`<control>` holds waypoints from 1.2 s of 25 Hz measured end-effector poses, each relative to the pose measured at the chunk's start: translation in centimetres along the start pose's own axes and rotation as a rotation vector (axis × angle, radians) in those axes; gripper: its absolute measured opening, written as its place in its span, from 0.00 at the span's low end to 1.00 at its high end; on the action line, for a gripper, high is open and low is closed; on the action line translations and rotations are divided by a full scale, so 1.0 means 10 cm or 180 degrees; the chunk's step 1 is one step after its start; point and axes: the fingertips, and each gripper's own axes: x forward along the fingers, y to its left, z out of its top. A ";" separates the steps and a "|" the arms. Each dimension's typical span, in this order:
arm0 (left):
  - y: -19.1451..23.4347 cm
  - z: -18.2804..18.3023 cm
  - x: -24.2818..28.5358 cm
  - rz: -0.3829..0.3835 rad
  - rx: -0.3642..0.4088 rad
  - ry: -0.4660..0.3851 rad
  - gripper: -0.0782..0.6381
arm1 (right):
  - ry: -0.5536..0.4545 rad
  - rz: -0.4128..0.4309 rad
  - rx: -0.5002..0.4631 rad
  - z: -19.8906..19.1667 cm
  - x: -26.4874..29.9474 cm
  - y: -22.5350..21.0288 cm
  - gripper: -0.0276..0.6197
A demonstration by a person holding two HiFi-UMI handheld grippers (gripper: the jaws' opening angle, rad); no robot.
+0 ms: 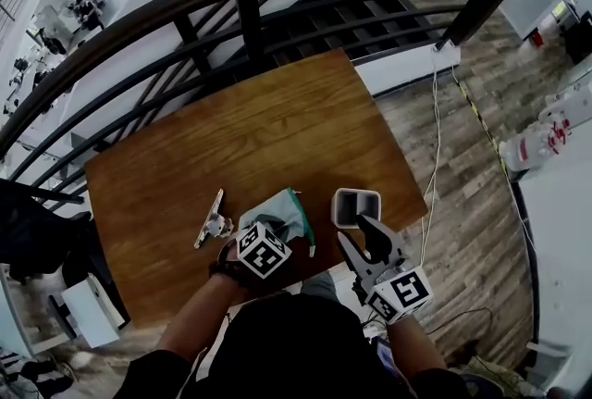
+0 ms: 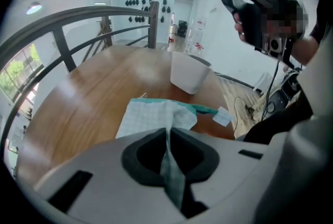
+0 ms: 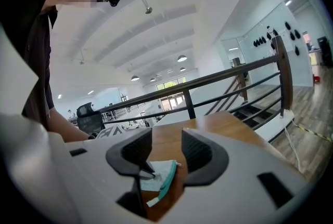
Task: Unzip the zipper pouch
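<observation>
Soft checked cloth, light and floppy: the pouch (image 1: 277,210) will bunch, so pin cloth near the zip and pull the tab.

Head view: pouch under my left gripper (image 1: 252,230); right gripper (image 1: 363,245) beside it, apart.

Left gripper view: jaws pressed together, pinching a pouch fold.

Right gripper view: jaws half spread, empty, pouch just beyond them.

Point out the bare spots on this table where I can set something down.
Free: the far half of the table, from the railing side down to the things. Crowded: the near edge, where metal tool, zipper pouch and white container sit in a row.
</observation>
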 end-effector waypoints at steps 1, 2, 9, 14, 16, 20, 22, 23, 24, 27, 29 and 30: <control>0.01 0.01 -0.06 0.0001 -0.0067 -0.0076 0.15 | 0.0020 0.0014 -0.0014 -0.01 0.01 0.01 0.31; 0.02 0.02 -0.12 0.0005 -0.0126 -0.0159 0.15 | 0.0041 0.0029 -0.0035 -0.01 0.02 0.03 0.31; 0.14 0.19 -0.68 -0.0118 -0.0592 -0.0908 0.14 | 0.0098 0.0154 -0.0267 0.12 0.18 0.09 0.31; 0.07 0.33 -1.29 -0.0336 -0.0579 -0.1599 0.14 | 0.0285 0.0384 -0.0530 0.14 0.30 0.22 0.31; 0.08 0.35 -1.50 -0.0277 -0.0452 -0.1755 0.14 | 0.0461 0.0514 -0.0640 0.05 0.40 0.30 0.31; 0.05 0.29 -1.79 -0.0143 -0.0093 -0.1843 0.13 | 0.0743 0.0702 -0.1386 -0.12 0.63 0.52 0.31; 0.00 0.25 -1.91 -0.0197 0.0019 -0.1880 0.13 | 0.0796 0.0926 -0.1756 -0.16 0.73 0.69 0.31; -0.01 0.22 -1.96 -0.0236 0.0018 -0.1908 0.13 | 0.0823 0.1100 -0.1868 -0.18 0.78 0.79 0.32; -0.01 0.20 -2.00 -0.0274 -0.0008 -0.1937 0.13 | 0.0858 0.1294 -0.1933 -0.21 0.83 0.90 0.33; -0.01 0.13 -2.10 -0.0329 -0.0080 -0.1981 0.13 | 0.0916 0.1730 -0.2097 -0.25 0.94 1.14 0.37; 0.01 0.07 -2.15 -0.0296 -0.0112 -0.1981 0.13 | 0.0884 0.1862 -0.2293 -0.23 0.99 1.26 0.38; 0.03 0.05 -2.19 -0.0274 -0.0137 -0.1985 0.13 | 0.0863 0.1928 -0.2368 -0.22 1.00 1.32 0.38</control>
